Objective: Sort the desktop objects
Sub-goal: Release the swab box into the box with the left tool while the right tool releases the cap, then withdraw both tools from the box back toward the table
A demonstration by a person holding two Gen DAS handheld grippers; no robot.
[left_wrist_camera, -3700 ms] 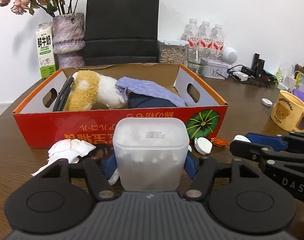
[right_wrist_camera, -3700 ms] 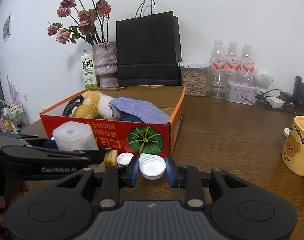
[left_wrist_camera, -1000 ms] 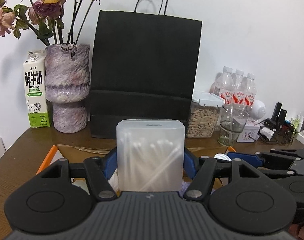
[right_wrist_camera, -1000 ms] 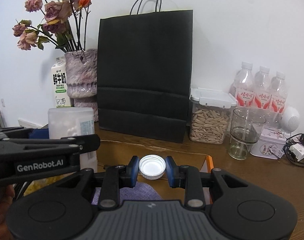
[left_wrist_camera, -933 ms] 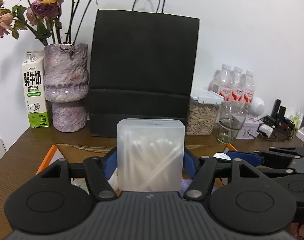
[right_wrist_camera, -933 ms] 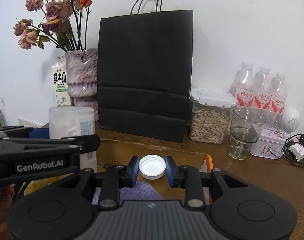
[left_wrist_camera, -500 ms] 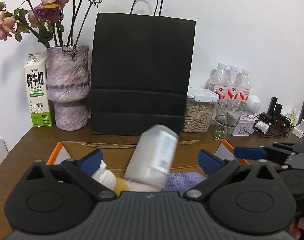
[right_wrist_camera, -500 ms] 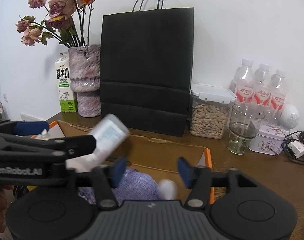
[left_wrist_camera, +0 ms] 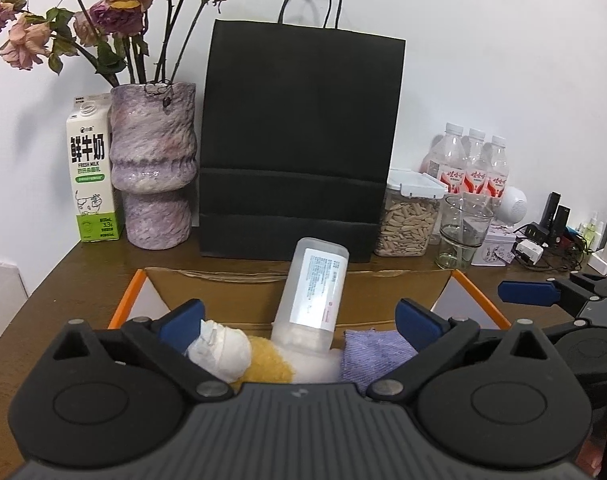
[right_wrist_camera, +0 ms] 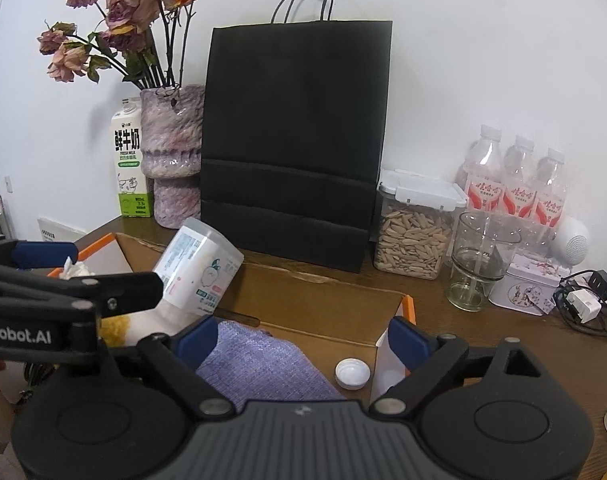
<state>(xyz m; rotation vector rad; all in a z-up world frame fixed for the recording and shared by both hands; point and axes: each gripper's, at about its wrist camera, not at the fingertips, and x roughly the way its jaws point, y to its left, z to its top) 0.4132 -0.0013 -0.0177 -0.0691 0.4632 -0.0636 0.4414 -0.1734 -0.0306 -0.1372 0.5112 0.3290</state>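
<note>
Both grippers hover over the orange cardboard box. My left gripper is open and empty. The translucent cotton swab box lies tilted inside the cardboard box, resting on a yellow and white plush toy. It also shows in the right wrist view. My right gripper is open and empty. The white bottle cap lies on the cardboard box floor below it, next to a purple cloth. A crumpled white tissue lies by the plush toy.
Behind the cardboard box stand a black paper bag, a purple vase with dried roses, a milk carton, a seed jar, a glass and water bottles. Cables and chargers lie at the right.
Both grippers have opened. The cotton swab box dropped from the left gripper and the white cap from the right gripper; both now rest inside the cardboard box.
</note>
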